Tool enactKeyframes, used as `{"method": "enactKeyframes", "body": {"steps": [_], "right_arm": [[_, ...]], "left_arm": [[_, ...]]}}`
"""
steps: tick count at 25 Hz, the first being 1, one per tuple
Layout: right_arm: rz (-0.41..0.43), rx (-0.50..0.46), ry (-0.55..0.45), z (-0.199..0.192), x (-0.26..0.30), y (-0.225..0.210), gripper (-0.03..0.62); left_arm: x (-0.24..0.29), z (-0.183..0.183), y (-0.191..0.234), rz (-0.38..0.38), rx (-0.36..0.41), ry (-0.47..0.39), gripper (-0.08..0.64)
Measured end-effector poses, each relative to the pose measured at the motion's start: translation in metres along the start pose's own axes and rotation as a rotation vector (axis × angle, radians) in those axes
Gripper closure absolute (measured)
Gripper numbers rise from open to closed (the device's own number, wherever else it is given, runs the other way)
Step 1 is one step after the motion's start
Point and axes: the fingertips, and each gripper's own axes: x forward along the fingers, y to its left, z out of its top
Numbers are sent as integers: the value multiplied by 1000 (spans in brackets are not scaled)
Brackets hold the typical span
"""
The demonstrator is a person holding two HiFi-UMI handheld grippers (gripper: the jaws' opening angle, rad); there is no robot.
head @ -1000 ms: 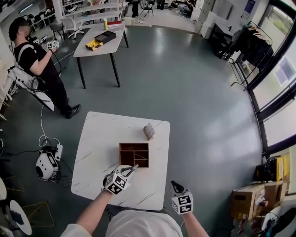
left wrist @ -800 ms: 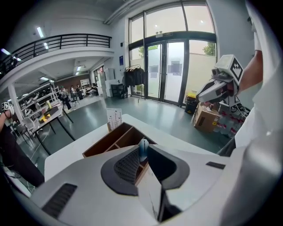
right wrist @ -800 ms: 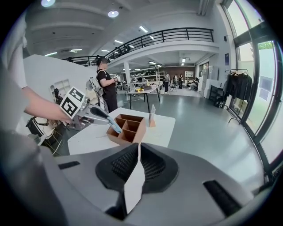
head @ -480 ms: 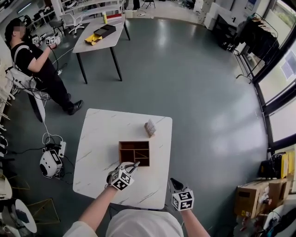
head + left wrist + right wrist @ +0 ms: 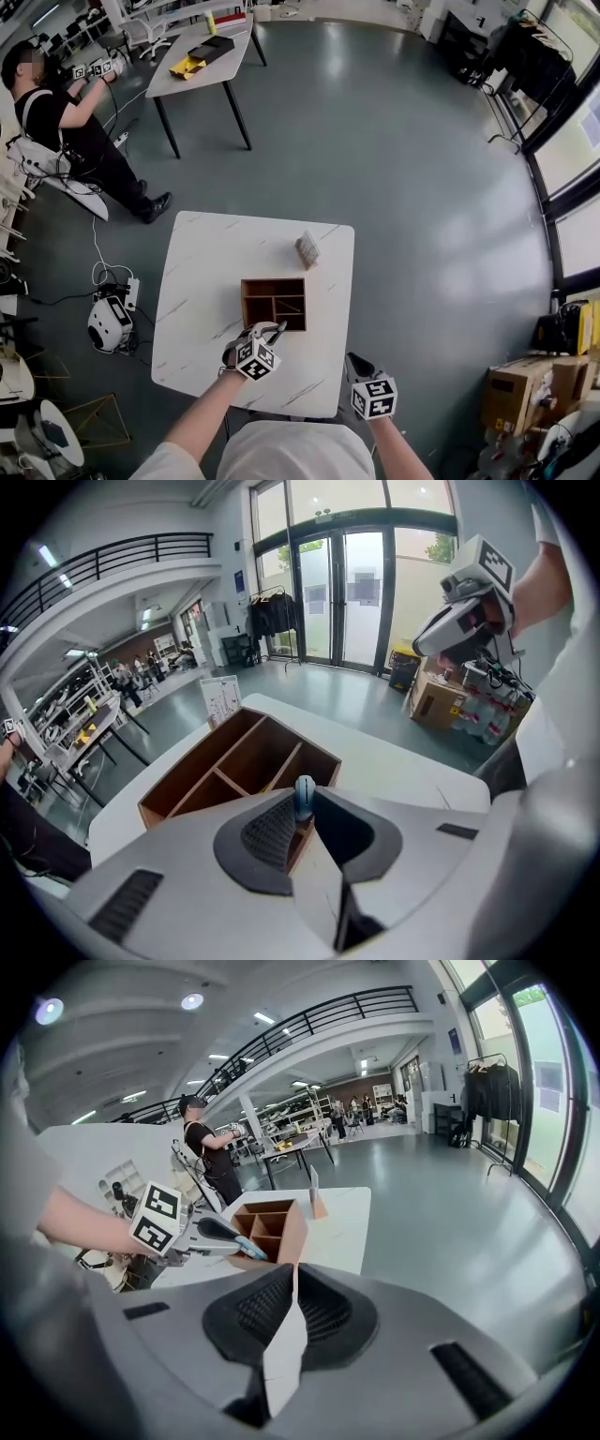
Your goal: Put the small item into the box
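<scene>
Big open robotics lab or data-collection hall, not a home. Polished grey floor (image 5: 394, 169), mezzanine railing (image 5: 319, 1014) high ahead of the right gripper (image 5: 354, 361). Glazed doors (image 5: 342, 592) and a clothes rack (image 5: 272, 616) ahead of the left gripper (image 5: 275, 327), storage racks (image 5: 73, 726) off to its left. Far beyond both: second table (image 5: 197, 70), another person (image 5: 75, 131) holding marker cubes (image 5: 98, 67). Cardboard boxes (image 5: 520, 398) right of the right gripper.
</scene>
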Motion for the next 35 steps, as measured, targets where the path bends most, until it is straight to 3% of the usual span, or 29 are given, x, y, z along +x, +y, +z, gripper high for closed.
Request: {"method": "enactKeyframes", "body": {"steps": [15,24,35], "right_arm": [[7,-2,58,-20,3,-11,558],[22,-15,76,-25,6,-6,559],[24,-23,79,-31,4,-1,560]], "left_arm": [[18,-9,-5,-2,34,24,489],[17,-16,-7,-24,-58,23,471],[7,-16,-6,1,-90,6,457]]}}
